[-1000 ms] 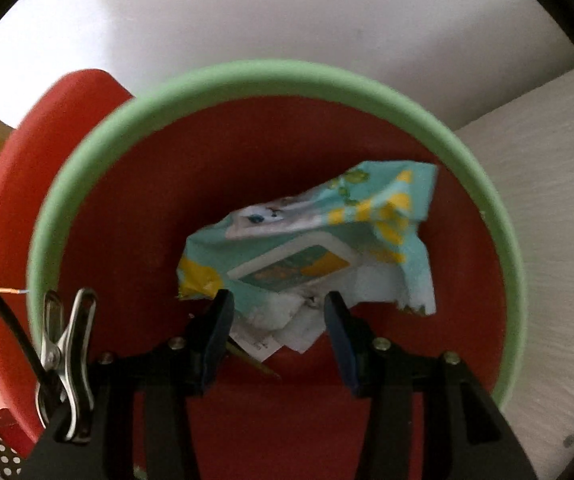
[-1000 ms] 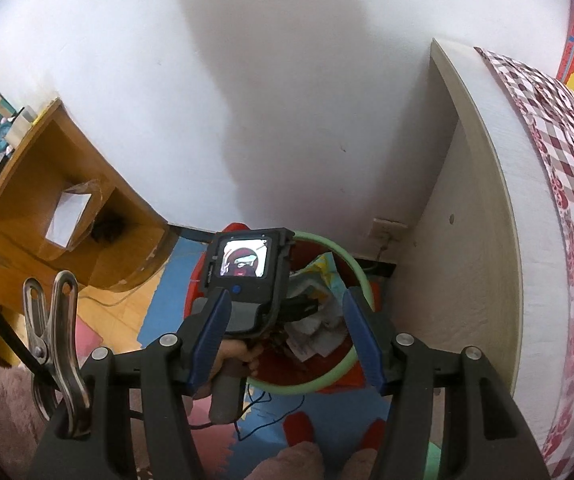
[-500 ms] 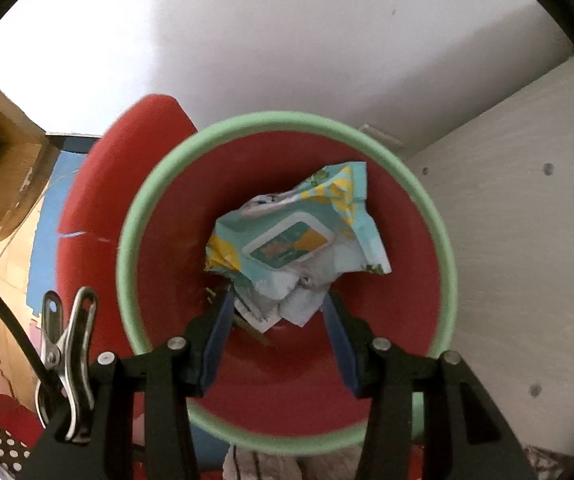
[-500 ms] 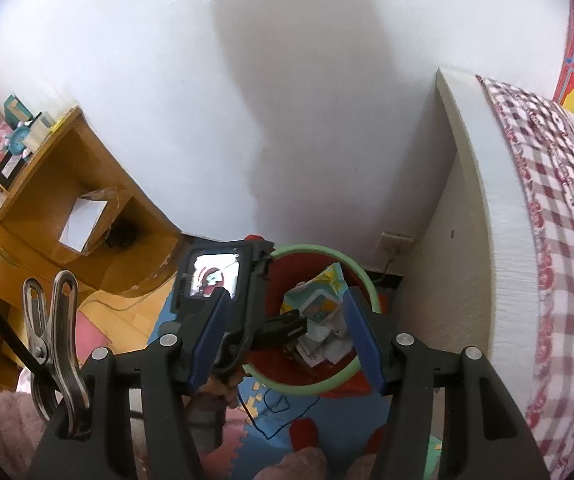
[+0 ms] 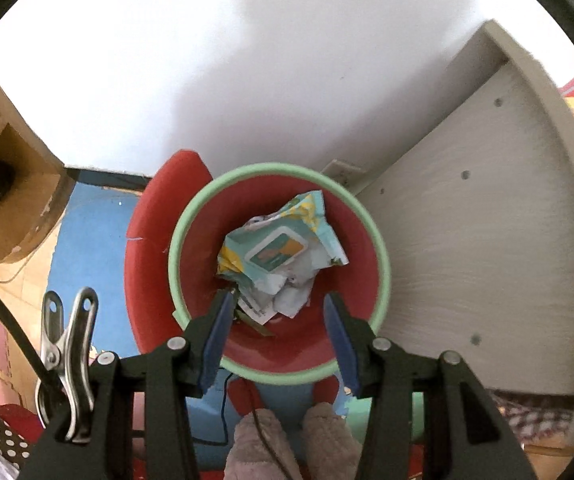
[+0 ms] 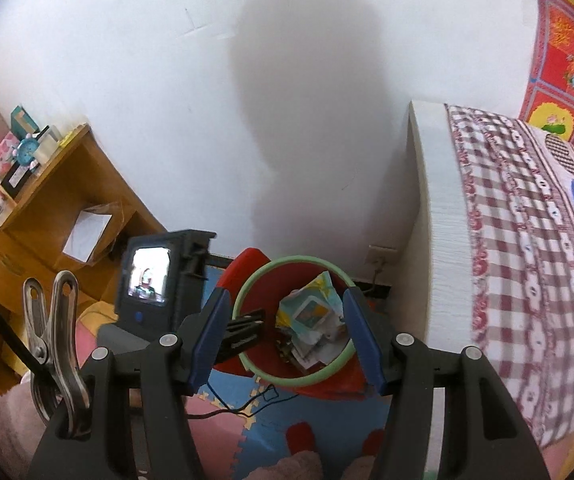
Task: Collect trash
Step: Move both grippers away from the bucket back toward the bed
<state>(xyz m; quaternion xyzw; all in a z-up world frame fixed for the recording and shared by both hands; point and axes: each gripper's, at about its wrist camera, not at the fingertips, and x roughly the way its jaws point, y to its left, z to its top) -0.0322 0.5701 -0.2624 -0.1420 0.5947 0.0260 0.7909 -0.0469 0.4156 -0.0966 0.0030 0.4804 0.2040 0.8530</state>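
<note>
Risk 1: the wet-wipe packet (image 5: pixel 277 246) lies on top of the crumpled papers (image 5: pixel 287 296) inside the red bin (image 5: pixel 319 344), piled loosely and tilted toward the far rim. If the bin gets knocked, the top piece could slide out; the bin stands on the foam floor mat (image 6: pixel 247 432), close beside the bed's end board (image 5: pixel 487 240), with little room on that side.

Risk 2: a thin black cable (image 6: pixel 247 400) trails across the mat just in front of the bin. A foot in the fuzzy slippers (image 5: pixel 287 444) or either tool could snag it and tug the bin or the rig.

Risk 3: in the right wrist view, the left tongs (image 6: pixel 247 330) sit at the bin's near-left rim, inside the span of the right tongs (image 6: pixel 287 344). The two could collide if they converge.

Left tongs (image 5: pixel 277 328): jaws moderately apart, nothing between the pads, touching nothing; the trash lies below and beyond the tips.

Right tongs: jaws wider, empty, hanging over the bin without contact.

Trash location: inside the bin; none visible on the floor in these views.
</note>
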